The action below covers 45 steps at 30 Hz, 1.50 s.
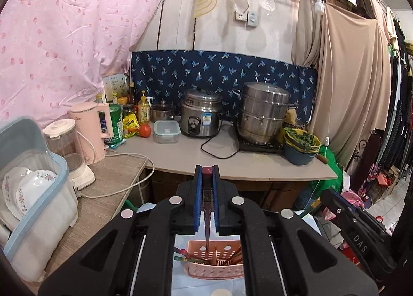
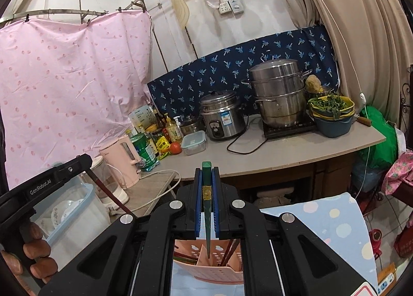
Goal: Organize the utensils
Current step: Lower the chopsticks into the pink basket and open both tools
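Observation:
My left gripper [image 1: 207,174] is shut on a dark red chopstick [image 1: 207,208] that points down over a pink plastic utensil basket [image 1: 216,270]. My right gripper [image 2: 207,174] is shut on a green chopstick [image 2: 207,208] whose tip hangs over the same pink basket [image 2: 209,270]. The basket has compartments and holds several chopsticks [image 1: 237,257]. In the right wrist view the left gripper [image 2: 87,164] shows at the left with its red chopstick [image 2: 108,192]. The right gripper's body [image 1: 356,228] shows at the right of the left wrist view.
The basket stands on a light blue spotted cloth [image 2: 330,221]. Behind is a counter [image 1: 232,164] with a rice cooker [image 1: 201,115], a steamer pot [image 1: 265,112], bowls of greens [image 1: 302,143], a pink kettle [image 1: 90,128] and a blender [image 1: 69,151]. A dish bin [image 1: 33,192] sits at the left.

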### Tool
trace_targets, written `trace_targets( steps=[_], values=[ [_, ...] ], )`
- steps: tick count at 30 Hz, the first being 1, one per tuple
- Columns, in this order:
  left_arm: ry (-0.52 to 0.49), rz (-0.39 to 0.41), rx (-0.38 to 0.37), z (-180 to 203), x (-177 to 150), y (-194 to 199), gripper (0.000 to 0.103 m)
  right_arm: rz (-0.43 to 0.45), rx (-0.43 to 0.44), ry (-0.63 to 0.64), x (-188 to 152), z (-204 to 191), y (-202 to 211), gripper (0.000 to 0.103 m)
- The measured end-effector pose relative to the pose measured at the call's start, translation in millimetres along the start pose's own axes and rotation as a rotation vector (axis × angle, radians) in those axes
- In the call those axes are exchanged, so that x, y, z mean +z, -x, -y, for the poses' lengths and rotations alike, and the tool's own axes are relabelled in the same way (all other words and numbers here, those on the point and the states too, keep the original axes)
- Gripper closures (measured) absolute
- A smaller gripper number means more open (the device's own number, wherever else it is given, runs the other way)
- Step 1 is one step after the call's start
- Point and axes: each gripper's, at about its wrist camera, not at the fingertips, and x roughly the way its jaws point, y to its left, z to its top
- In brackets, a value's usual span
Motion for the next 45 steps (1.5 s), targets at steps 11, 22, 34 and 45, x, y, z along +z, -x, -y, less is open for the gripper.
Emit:
trace_targets(
  steps=[11, 22, 34, 45],
  values=[
    [0.021, -0.126, 0.004, -11, -43, -59, 0.096, -0.134, -0.029, 0.039, -44, 1, -56, 0.096],
    [0.012, -0.19, 0.01, -16, -69, -83, 0.096, -0.21, -0.053, 0.061, -63, -1, -90, 0.095],
    [-0.004, -0.156, 0.062, -16, -72, -73, 0.061, -0.142, -0.047, 0.069, -58, -11, -70, 0.074],
    [-0.02, -0.145, 0.061, -13, -76, -50, 0.058, -0.117, -0.023, 0.087, -59, -23, -34, 0.071]
  ],
)
